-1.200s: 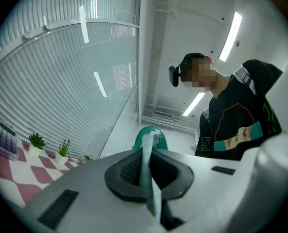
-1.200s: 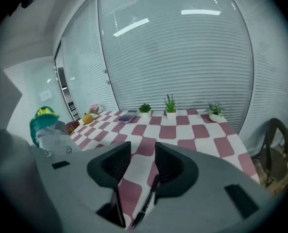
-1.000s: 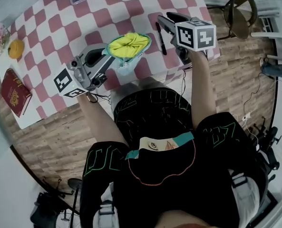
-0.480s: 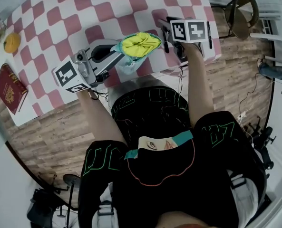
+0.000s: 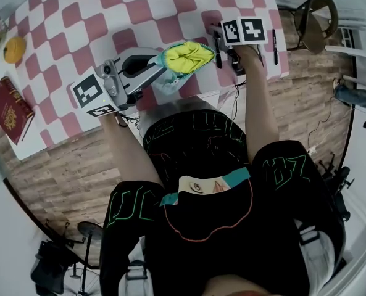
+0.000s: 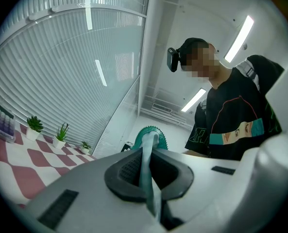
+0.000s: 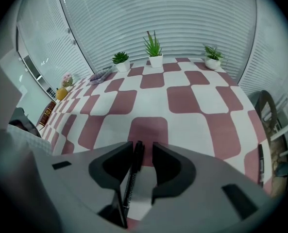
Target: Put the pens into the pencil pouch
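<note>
The pencil pouch (image 5: 186, 57), teal with a yellow lining, hangs open-mouthed over the table's near edge. My left gripper (image 5: 158, 74) is shut on its teal rim fabric (image 6: 147, 147), which runs between the pads of the left gripper (image 6: 148, 174). My right gripper (image 5: 224, 39) points steeply down at the checked tablecloth (image 7: 197, 101). A black pen (image 7: 133, 169) lies between its jaws in the right gripper view (image 7: 143, 152). The jaws have just been closing. The pen rests against the left pad, with a gap still showing on the right side. A second black pen (image 5: 274, 46) lies further right.
A red book (image 5: 10, 110) and a yellow object (image 5: 13, 48) lie at the table's left end. Three small potted plants (image 7: 154, 50) stand along the far edge by the blinds. A round chair (image 5: 318, 17) stands beyond the table's right end.
My right gripper has come down onto the table over the black pen. The left gripper and pouch have stayed almost where they were.
</note>
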